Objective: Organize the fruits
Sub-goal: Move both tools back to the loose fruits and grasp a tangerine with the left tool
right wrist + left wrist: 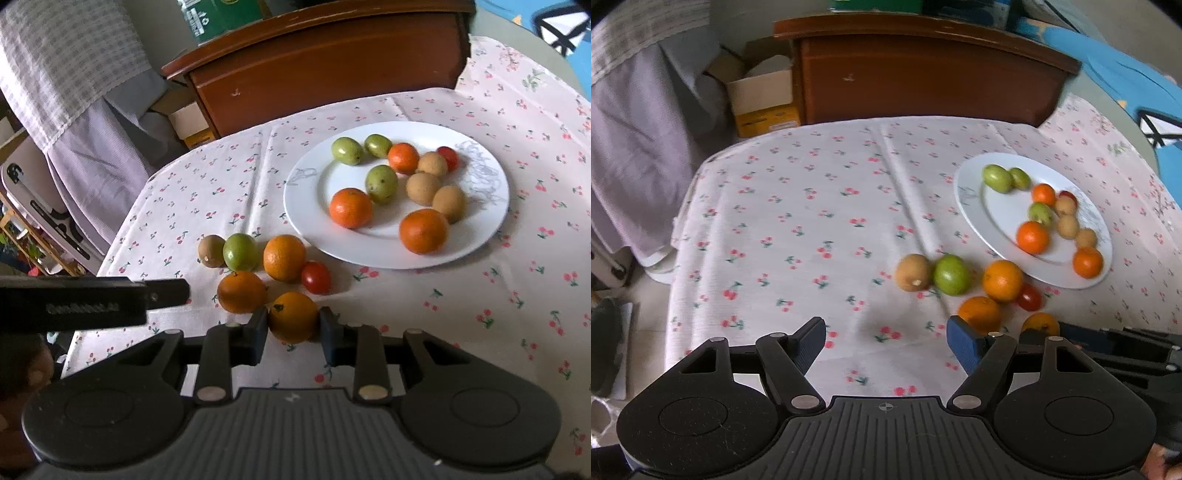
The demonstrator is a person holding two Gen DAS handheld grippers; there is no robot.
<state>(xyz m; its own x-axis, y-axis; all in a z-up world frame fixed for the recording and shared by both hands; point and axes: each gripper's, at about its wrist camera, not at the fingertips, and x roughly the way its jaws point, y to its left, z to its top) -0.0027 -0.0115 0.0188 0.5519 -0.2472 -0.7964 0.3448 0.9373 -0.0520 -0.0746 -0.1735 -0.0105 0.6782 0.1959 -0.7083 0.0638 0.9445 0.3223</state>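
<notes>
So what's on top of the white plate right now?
On the white plate: three oranges, three green fruits, three brown fruits and one red tomato, partly hidden behind a brown fruit.

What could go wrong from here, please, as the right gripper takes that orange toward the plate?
1. The right gripper pinches the orange only at its near sides; round fruit may squirt out.
2. A second orange and a red tomato lie close by, so lifting could nudge them rolling.
3. The white plate is already crowded; a dropped orange may knock fruit off.
</notes>
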